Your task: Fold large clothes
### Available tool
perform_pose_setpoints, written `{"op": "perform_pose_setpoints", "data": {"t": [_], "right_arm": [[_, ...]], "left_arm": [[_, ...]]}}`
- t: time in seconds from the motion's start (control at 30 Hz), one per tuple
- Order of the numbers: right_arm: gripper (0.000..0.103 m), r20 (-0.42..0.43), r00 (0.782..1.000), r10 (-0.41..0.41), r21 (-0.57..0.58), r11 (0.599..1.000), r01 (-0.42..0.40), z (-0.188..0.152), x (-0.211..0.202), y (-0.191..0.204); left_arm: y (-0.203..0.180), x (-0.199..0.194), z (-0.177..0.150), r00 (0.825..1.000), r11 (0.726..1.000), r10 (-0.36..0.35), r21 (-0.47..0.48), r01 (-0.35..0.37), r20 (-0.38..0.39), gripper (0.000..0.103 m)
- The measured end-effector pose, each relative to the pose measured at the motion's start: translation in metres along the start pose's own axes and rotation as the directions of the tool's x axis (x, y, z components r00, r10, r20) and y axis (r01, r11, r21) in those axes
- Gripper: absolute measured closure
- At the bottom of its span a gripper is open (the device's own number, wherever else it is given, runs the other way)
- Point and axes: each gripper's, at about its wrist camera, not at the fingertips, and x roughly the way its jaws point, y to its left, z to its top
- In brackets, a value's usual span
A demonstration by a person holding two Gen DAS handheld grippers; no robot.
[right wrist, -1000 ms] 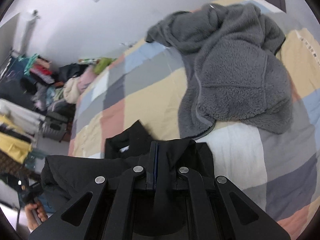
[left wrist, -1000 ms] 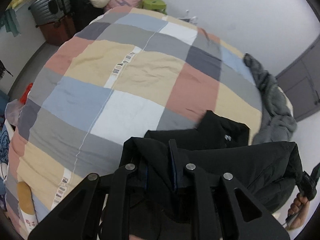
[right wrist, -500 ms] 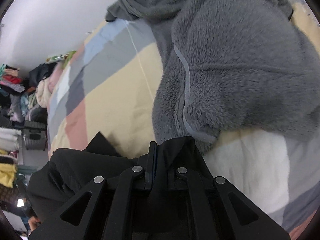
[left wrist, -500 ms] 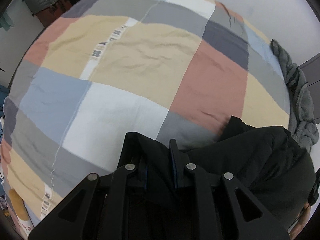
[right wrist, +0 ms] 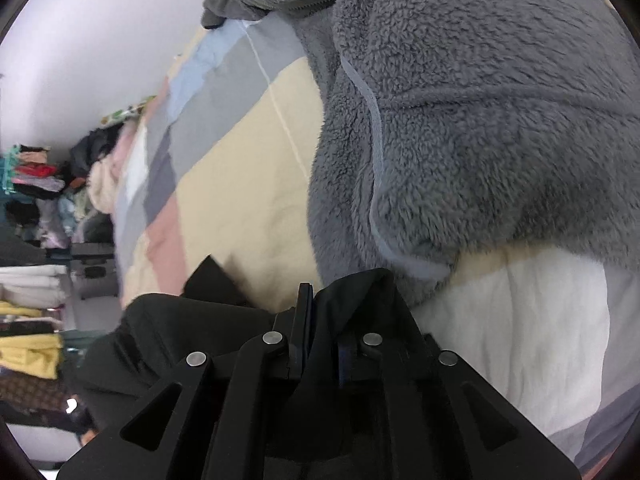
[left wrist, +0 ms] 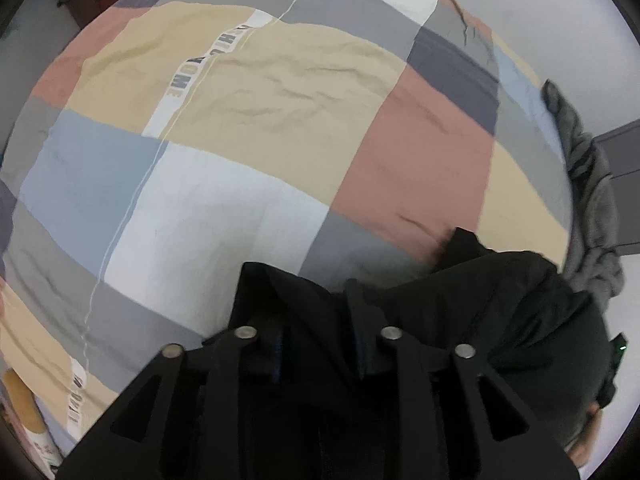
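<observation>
A checked patchwork bedcover (left wrist: 248, 128) in beige, grey, blue, white and pink fills both views. A fluffy grey fleece jacket (right wrist: 480, 120) lies heaped on it. The black jacket (left wrist: 500, 320) rests on the cover's near edge, touching the fleece. The left gripper (left wrist: 318, 332) is opening, black cloth between its spreading jaws. The right gripper (right wrist: 322, 336) is opening too, still pinching a fold.

I am counting one black garment (left wrist: 500, 312), one grey fleece jacket (right wrist: 480, 120), one patchwork bed cover (left wrist: 240, 120), and two claws; the blurry far clothes pile (right wrist: 48, 200) is possibly several items.
</observation>
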Motion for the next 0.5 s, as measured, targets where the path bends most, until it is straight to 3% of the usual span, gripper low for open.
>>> {"op": "perform_pose_setpoints", "data": {"t": [0.07, 0.13, 0.17, 0.2, 0.23, 0.3, 0.43, 0.5], "right_arm": [[0.087, 0.001, 1.000, 0.024, -0.013, 1.000, -0.024, -0.008, -0.017, 0.000], [0.065, 0.023, 0.999, 0.040, -0.046, 0.998, -0.039, -0.014, -0.037, 0.003], [0.056, 0.034, 0.999, 0.041, -0.063, 0.997, -0.039, -0.017, -0.046, 0.005], [0.039, 0.057, 0.998, 0.030, -0.083, 0.996, -0.025, -0.021, -0.056, 0.009], [0.028, 0.092, 0.996, 0.010, -0.114, 0.993, 0.001, -0.024, -0.070, 0.014], [0.026, 0.191, 0.981, -0.022, -0.204, 0.977, 0.062, -0.040, -0.103, 0.028], [0.017, 0.353, 0.936, -0.003, -0.369, 0.919, 0.143, -0.081, -0.136, 0.070], [0.016, 0.404, 0.915, 0.005, -0.445, 0.875, 0.192, -0.108, -0.131, 0.092]], "left_arm": [[0.002, -0.012, -0.006, 1.000, 1.000, -0.029, -0.001, 0.029, 0.006, 0.057], [0.003, -0.029, -0.015, 0.998, 0.998, -0.055, 0.013, 0.055, 0.044, 0.023], [0.003, -0.041, -0.022, 0.995, 0.998, -0.061, 0.030, 0.059, 0.076, 0.019], [0.001, -0.052, -0.028, 0.991, 0.996, -0.077, 0.057, 0.071, 0.106, 0.019], [-0.001, -0.062, -0.035, 0.987, 0.993, -0.091, 0.087, 0.080, 0.131, 0.019], [-0.008, -0.084, -0.050, 0.972, 0.985, -0.111, 0.152, 0.080, 0.207, 0.019], [-0.039, -0.117, -0.094, 0.912, 0.949, -0.166, 0.314, 0.044, 0.374, 0.018], [-0.062, -0.114, -0.106, 0.908, 0.931, -0.178, 0.365, 0.030, 0.379, 0.018]]}}
